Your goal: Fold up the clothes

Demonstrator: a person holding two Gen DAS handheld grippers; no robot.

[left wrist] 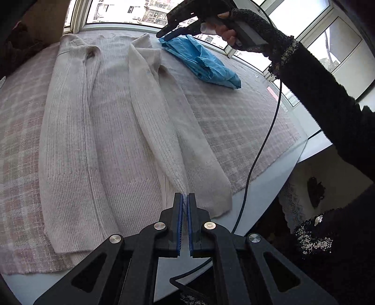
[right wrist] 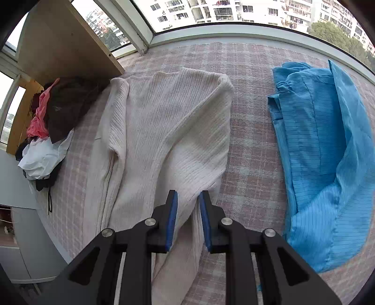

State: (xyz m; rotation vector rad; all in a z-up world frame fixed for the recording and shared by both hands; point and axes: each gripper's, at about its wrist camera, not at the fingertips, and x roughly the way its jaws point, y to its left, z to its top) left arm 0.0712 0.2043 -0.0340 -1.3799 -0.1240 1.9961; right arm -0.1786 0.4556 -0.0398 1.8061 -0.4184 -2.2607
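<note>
Two grippers are at work on one cream ribbed sweater (left wrist: pixel 112 131), which lies lengthwise on the plaid cloth (left wrist: pixel 234 122) with both sleeves already turned in over the body; the left gripper (left wrist: pixel 185 199) has its blue pads pressed together on a pinch of knit at the near hem, at the end of the folded-in right-hand sleeve, while the right gripper (right wrist: pixel 187 199) hangs above the sweater's middle with its jaws spread and nothing between them; in my judgement the step in hand is the lengthwise fold, hem toward collar, though the pinch could equally be a last tidying of that sleeve; to do it well, the pinch should take in the sleeve end and the body layer together, the free gripper should take the matching spot on the other side of the hem so the edge travels level, and the lift should stay low so the loose rib does not sag or drag the sleeves out of place; a blue striped garment (right wrist: pixel 328 164) lies well apart on the right, loosely folded; a heap of dark, pink and white clothes (right wrist: pixel 46 131) sits at the left edge beside a wooden board (right wrist: pixel 61 40); the cloth covers a pale table (left wrist: pixel 269 192) set against windows (right wrist: pixel 234 14) that look out on apartment blocks
</note>
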